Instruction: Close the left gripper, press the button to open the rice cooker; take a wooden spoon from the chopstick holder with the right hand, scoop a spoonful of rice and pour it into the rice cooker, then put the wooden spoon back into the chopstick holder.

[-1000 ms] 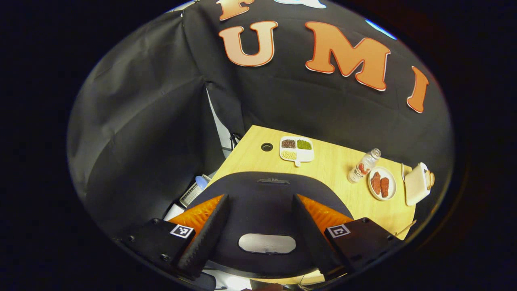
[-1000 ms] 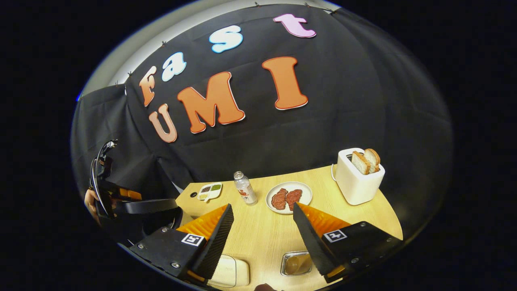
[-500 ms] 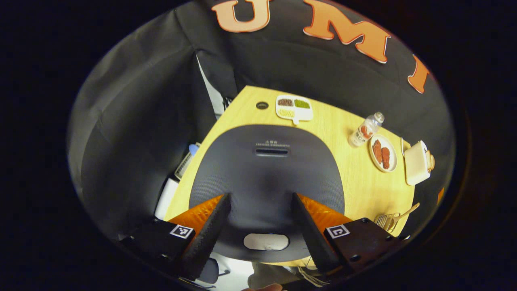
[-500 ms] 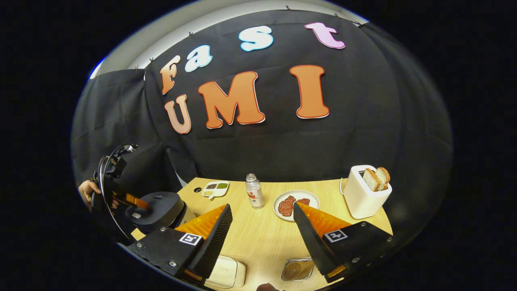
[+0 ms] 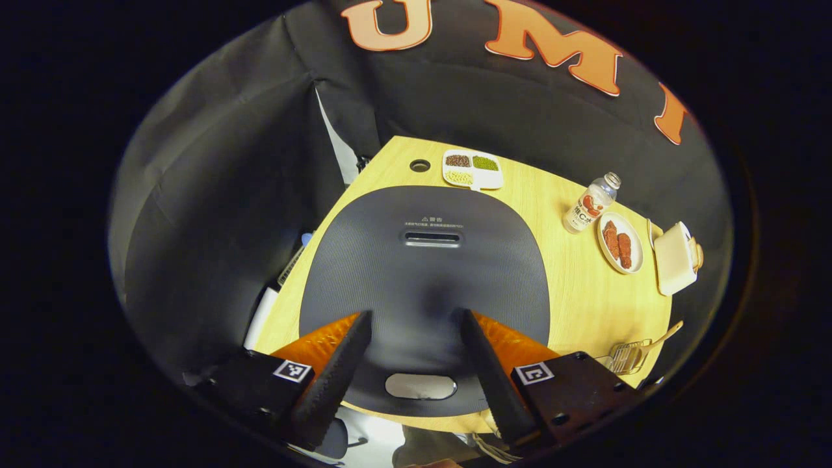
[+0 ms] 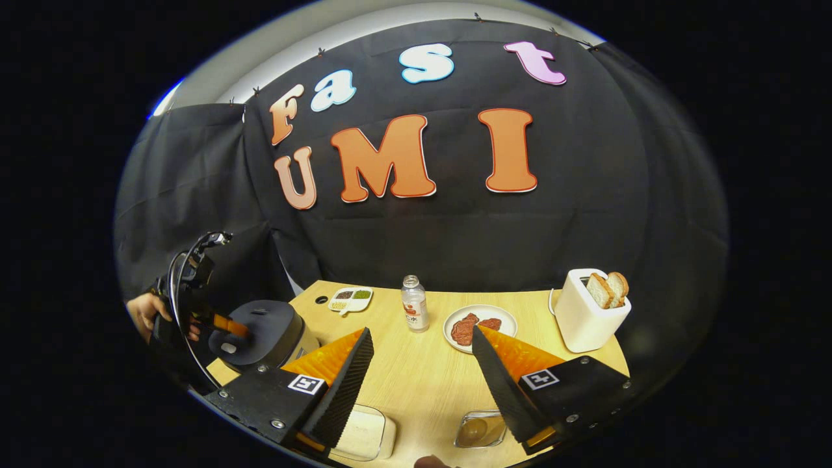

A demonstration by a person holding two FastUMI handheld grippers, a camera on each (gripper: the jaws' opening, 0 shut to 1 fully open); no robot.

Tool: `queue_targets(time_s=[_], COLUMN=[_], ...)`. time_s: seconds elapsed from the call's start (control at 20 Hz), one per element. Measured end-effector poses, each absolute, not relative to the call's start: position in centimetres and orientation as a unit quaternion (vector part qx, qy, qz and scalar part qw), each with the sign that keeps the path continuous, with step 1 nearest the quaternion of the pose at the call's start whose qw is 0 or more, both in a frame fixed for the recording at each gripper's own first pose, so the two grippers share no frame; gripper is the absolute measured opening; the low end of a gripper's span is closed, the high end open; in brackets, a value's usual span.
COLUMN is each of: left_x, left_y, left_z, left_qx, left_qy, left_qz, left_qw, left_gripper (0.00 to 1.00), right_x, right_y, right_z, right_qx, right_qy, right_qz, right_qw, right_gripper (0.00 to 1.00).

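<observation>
The dark grey rice cooker point(image 5: 422, 260) sits under my left gripper point(image 5: 414, 314), lid closed. Its pale oval button point(image 5: 419, 386) lies low between the fingers, which stand apart and hold nothing. In the right gripper view the cooker point(image 6: 266, 328) is at the left table edge, with a hand holding the left gripper point(image 6: 218, 322) over its front. A wire chopstick holder point(image 5: 625, 356) with a wooden spoon point(image 5: 664, 334) stands to the cooker's right. My right gripper point(image 6: 422, 330) hangs open above the table, with a clear box of rice point(image 6: 361, 434) below its left finger.
On the wooden table point(image 6: 422, 383) stand a bottle point(image 6: 414, 312), a plate of meat point(image 6: 480, 325), a white toaster with bread point(image 6: 588, 309) and a divided dish of beans point(image 6: 350, 299). A small clear container point(image 6: 478, 429) lies near the front edge.
The left gripper view has tilted down over the cooker lid, and its fingers have drawn slightly closer. The right gripper has drifted back a little, so the cooker shows more fully.
</observation>
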State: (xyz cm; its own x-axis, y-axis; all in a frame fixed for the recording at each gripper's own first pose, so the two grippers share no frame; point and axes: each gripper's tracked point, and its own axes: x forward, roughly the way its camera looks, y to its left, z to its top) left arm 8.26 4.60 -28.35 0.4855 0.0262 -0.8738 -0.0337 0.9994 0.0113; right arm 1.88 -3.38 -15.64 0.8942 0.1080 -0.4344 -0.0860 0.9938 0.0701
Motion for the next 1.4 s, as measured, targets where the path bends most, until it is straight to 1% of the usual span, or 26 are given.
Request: queue_targets(time_s=[0.1, 0.15, 0.2, 0.25, 0.3, 0.35, 0.5, 0.6, 0.65, 0.7, 0.75, 0.8, 0.9, 0.95, 1.0, 1.15, 1.4], left_x=[7.4, 7.6, 7.7, 7.8, 7.8, 7.8, 7.3, 7.2, 6.8, 5.1, 4.5, 4.2, 3.7, 3.4, 3.2, 2.6, 2.3], left_y=[2.8, 2.3, 2.7, 2.7, 1.9, 0.8, -0.9, -2.0, -2.3, -2.0, -1.9, -1.6, -1.6, -1.5, -1.3, -0.8, 0.2], left_z=[-27.7, -26.5, -25.4, -23.6, -21.3, -19.0, -12.7, -9.5, -8.1, -6.7, -5.4, -4.5, -3.5, -3.2, -2.9, -2.1, -1.0], left_qx=[-0.013, -0.015, -0.004, 0.004, 0.002, -0.001, 0.005, 0.003, 0.005, 0.009, 0.015, 0.021, 0.022, 0.02, 0.019, 0.007, -0.013], left_qy=[0.494, 0.472, 0.447, 0.418, 0.39, 0.361, 0.261, 0.203, 0.18, 0.156, 0.132, 0.112, 0.083, 0.075, 0.068, 0.049, 0.025], left_qz=[0.001, -0.001, 0.01, 0.014, 0.005, -0.01, -0.025, -0.04, -0.045, -0.049, -0.048, -0.045, -0.041, -0.039, -0.038, -0.038, -0.036], left_qw=[0.87, 0.882, 0.894, 0.908, 0.921, 0.932, 0.965, 0.978, 0.983, 0.986, 0.99, 0.992, 0.995, 0.996, 0.997, 0.998, 0.999], left_gripper=[0.98, 0.98, 0.98, 0.99, 0.99, 0.98, 0.97, 0.96, 0.97, 0.96, 0.96, 0.97, 0.96, 0.97, 0.95, 0.96, 0.96], right_x=[2.2, 2.5, 2.9, 3.3, 3.6, 3.6, 3.3, 3.2, 3.1, 3.0, 2.9, 2.9, 2.7, 2.6, 2.6, 2.6, 2.9], right_y=[-2.7, -2.3, -2.0, -1.6, -1.4, -1.2, 0.2, 1.1, 1.7, 2.1, 2.5, 2.6, 3.0, 3.3, 3.6, 3.8, 4.7], right_z=[-14.4, -13.7, -12.8, -11.9, -11.2, -11.1, -10.2, -8.7, -7.9, -7.1, -6.1, -5.3, -4.3, -3.9, -3.4, -2.2, -1.9], right_qx=[0.026, 0.023, 0.017, 0.01, 0.003, -0.001, -0.01, -0.005, -0.002, -0.001, -0.004, -0.01, -0.015, -0.012, -0.01, -0.015, -0.022], right_qy=[0.207, 0.193, 0.177, 0.156, 0.135, 0.126, 0.109, 0.093, 0.083, 0.072, 0.059, 0.046, 0.031, 0.027, 0.021, -0.003, -0.005], right_qz=[0.056, 0.061, 0.063, 0.065, 0.062, 0.061, 0.072, 0.081, 0.087, 0.092, 0.097, 0.099, 0.102, 0.105, 0.108, 0.112, 0.119], right_qw=[0.976, 0.979, 0.982, 0.986, 0.989, 0.99, 0.991, 0.992, 0.993, 0.993, 0.994, 0.994, 0.994, 0.994, 0.994, 0.994, 0.993], right_gripper=[0.95, 0.95, 0.95, 0.95, 0.95, 0.95, 0.95, 0.95, 1.0, 0.95, 0.95, 0.95, 0.95, 0.95, 0.95, 0.94, 0.94])
